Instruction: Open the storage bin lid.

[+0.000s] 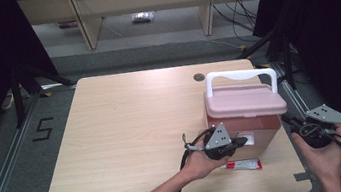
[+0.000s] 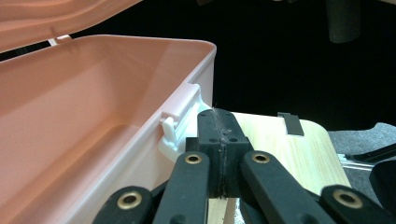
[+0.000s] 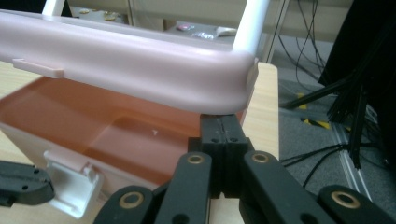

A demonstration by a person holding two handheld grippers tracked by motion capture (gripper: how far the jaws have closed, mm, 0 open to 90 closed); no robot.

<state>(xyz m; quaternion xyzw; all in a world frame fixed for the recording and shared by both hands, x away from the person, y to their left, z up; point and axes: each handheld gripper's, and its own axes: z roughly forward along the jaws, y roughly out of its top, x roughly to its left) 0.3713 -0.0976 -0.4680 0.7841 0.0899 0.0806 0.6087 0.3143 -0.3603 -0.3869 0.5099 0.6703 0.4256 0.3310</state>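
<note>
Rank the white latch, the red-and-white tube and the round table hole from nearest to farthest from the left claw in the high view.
1. White latch: right at the left claw, on the pink box's front.
2. Red-and-white tube: just below the claw, near the table's front edge.
3. Round table hole: far off, toward the table's back edge.

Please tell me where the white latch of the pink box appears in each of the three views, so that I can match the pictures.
High view: white latch on the box's near wall, right of the left gripper.
Left gripper view: latch left of centre, just left of the closed jaw tips.
Right gripper view: latch at lower left, hanging open.
Shared landmark: the pink box with its raised lid.
</note>
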